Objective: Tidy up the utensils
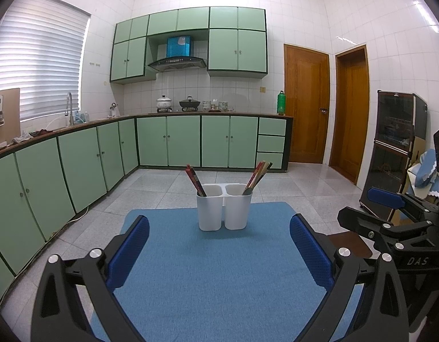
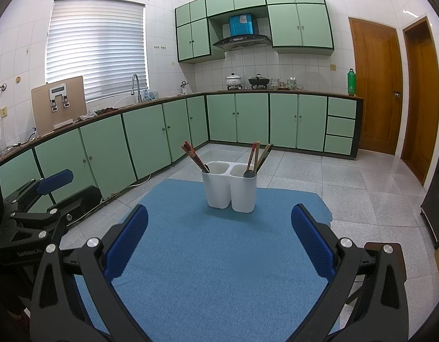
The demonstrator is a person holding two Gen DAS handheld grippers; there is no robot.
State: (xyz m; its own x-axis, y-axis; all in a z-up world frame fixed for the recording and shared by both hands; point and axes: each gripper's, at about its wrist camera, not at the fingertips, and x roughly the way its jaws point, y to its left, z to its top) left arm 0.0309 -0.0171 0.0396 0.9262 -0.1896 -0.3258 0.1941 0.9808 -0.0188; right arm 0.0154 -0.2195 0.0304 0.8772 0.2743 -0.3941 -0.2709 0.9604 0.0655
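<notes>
Both grippers are hanging low over the blue mat (image 1: 219, 270), side by side and pointing at the white two-cup holder (image 1: 223, 208) that is standing near the mat's far edge, well apart from either tool. The left gripper (image 1: 219, 250) is holding its blue pads (image 1: 128, 253) wide apart with nothing between them, and the right gripper (image 2: 219, 245) is doing the same, its jaws spread and empty. In the holder, the left cup is carrying a bundle of red-patterned chopsticks (image 1: 195, 181) leaning out to the left, with what looks like a dark spoon tucked beside them in the right camera's view; the right cup is holding mixed sticks (image 2: 259, 156) fanning to the right and a dark spoon bowl (image 2: 248, 173) resting against the rim. No loose utensil is lying on the mat that I can see, so I am judging this to be either the very start of a re-sort or the end of one; the pictures are not settling which. If sorting is still to come, the next move is calling for one gripper to reach forward, line its pads up around a single leaning stick above the rim, and close gently, while the other is ready to steady the light holder against tipping.
</notes>
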